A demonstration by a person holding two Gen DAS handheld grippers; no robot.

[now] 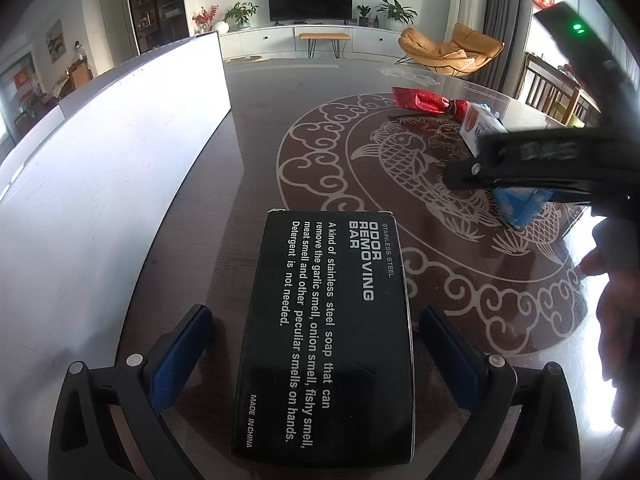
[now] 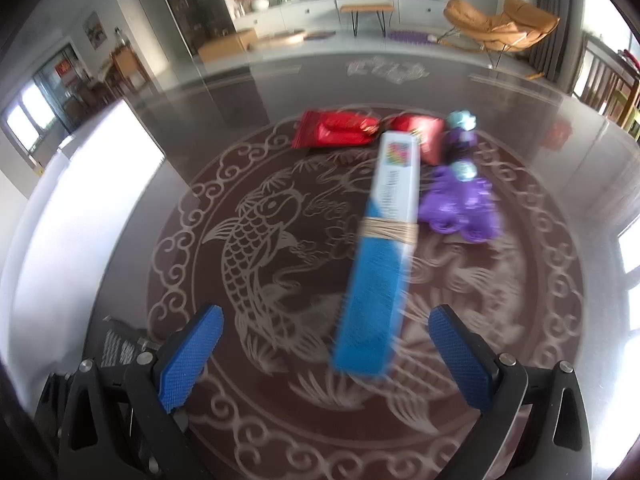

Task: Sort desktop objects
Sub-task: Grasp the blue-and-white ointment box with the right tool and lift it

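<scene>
Desktop objects are mostly unsorted, as far as I can judge. The black box (image 1: 324, 336) lies flat on the table (image 1: 256, 128) in the lower centre of my left view, between the fingers of my left gripper (image 1: 316, 356); both pads stand clear of its sides, so I hold nothing there. A white bin (image 1: 100, 168) fills the left of that frame, just beside the box, and I cannot see inside it.

In my right view, the right gripper (image 2: 326, 356) is wide open, and the long blue-and-white box (image 2: 384, 248) with a rubber band around it runs up from between the fingers toward frame centre. The picture is blurred, but neither pad touches it; whether it rests on the table I cannot tell.

Left to sort, by my reading: the red packets (image 2: 340, 130) at upper centre, the purple toy (image 2: 460, 200) to their right, and both boxes. Nothing visible counts as placed yet.
</scene>
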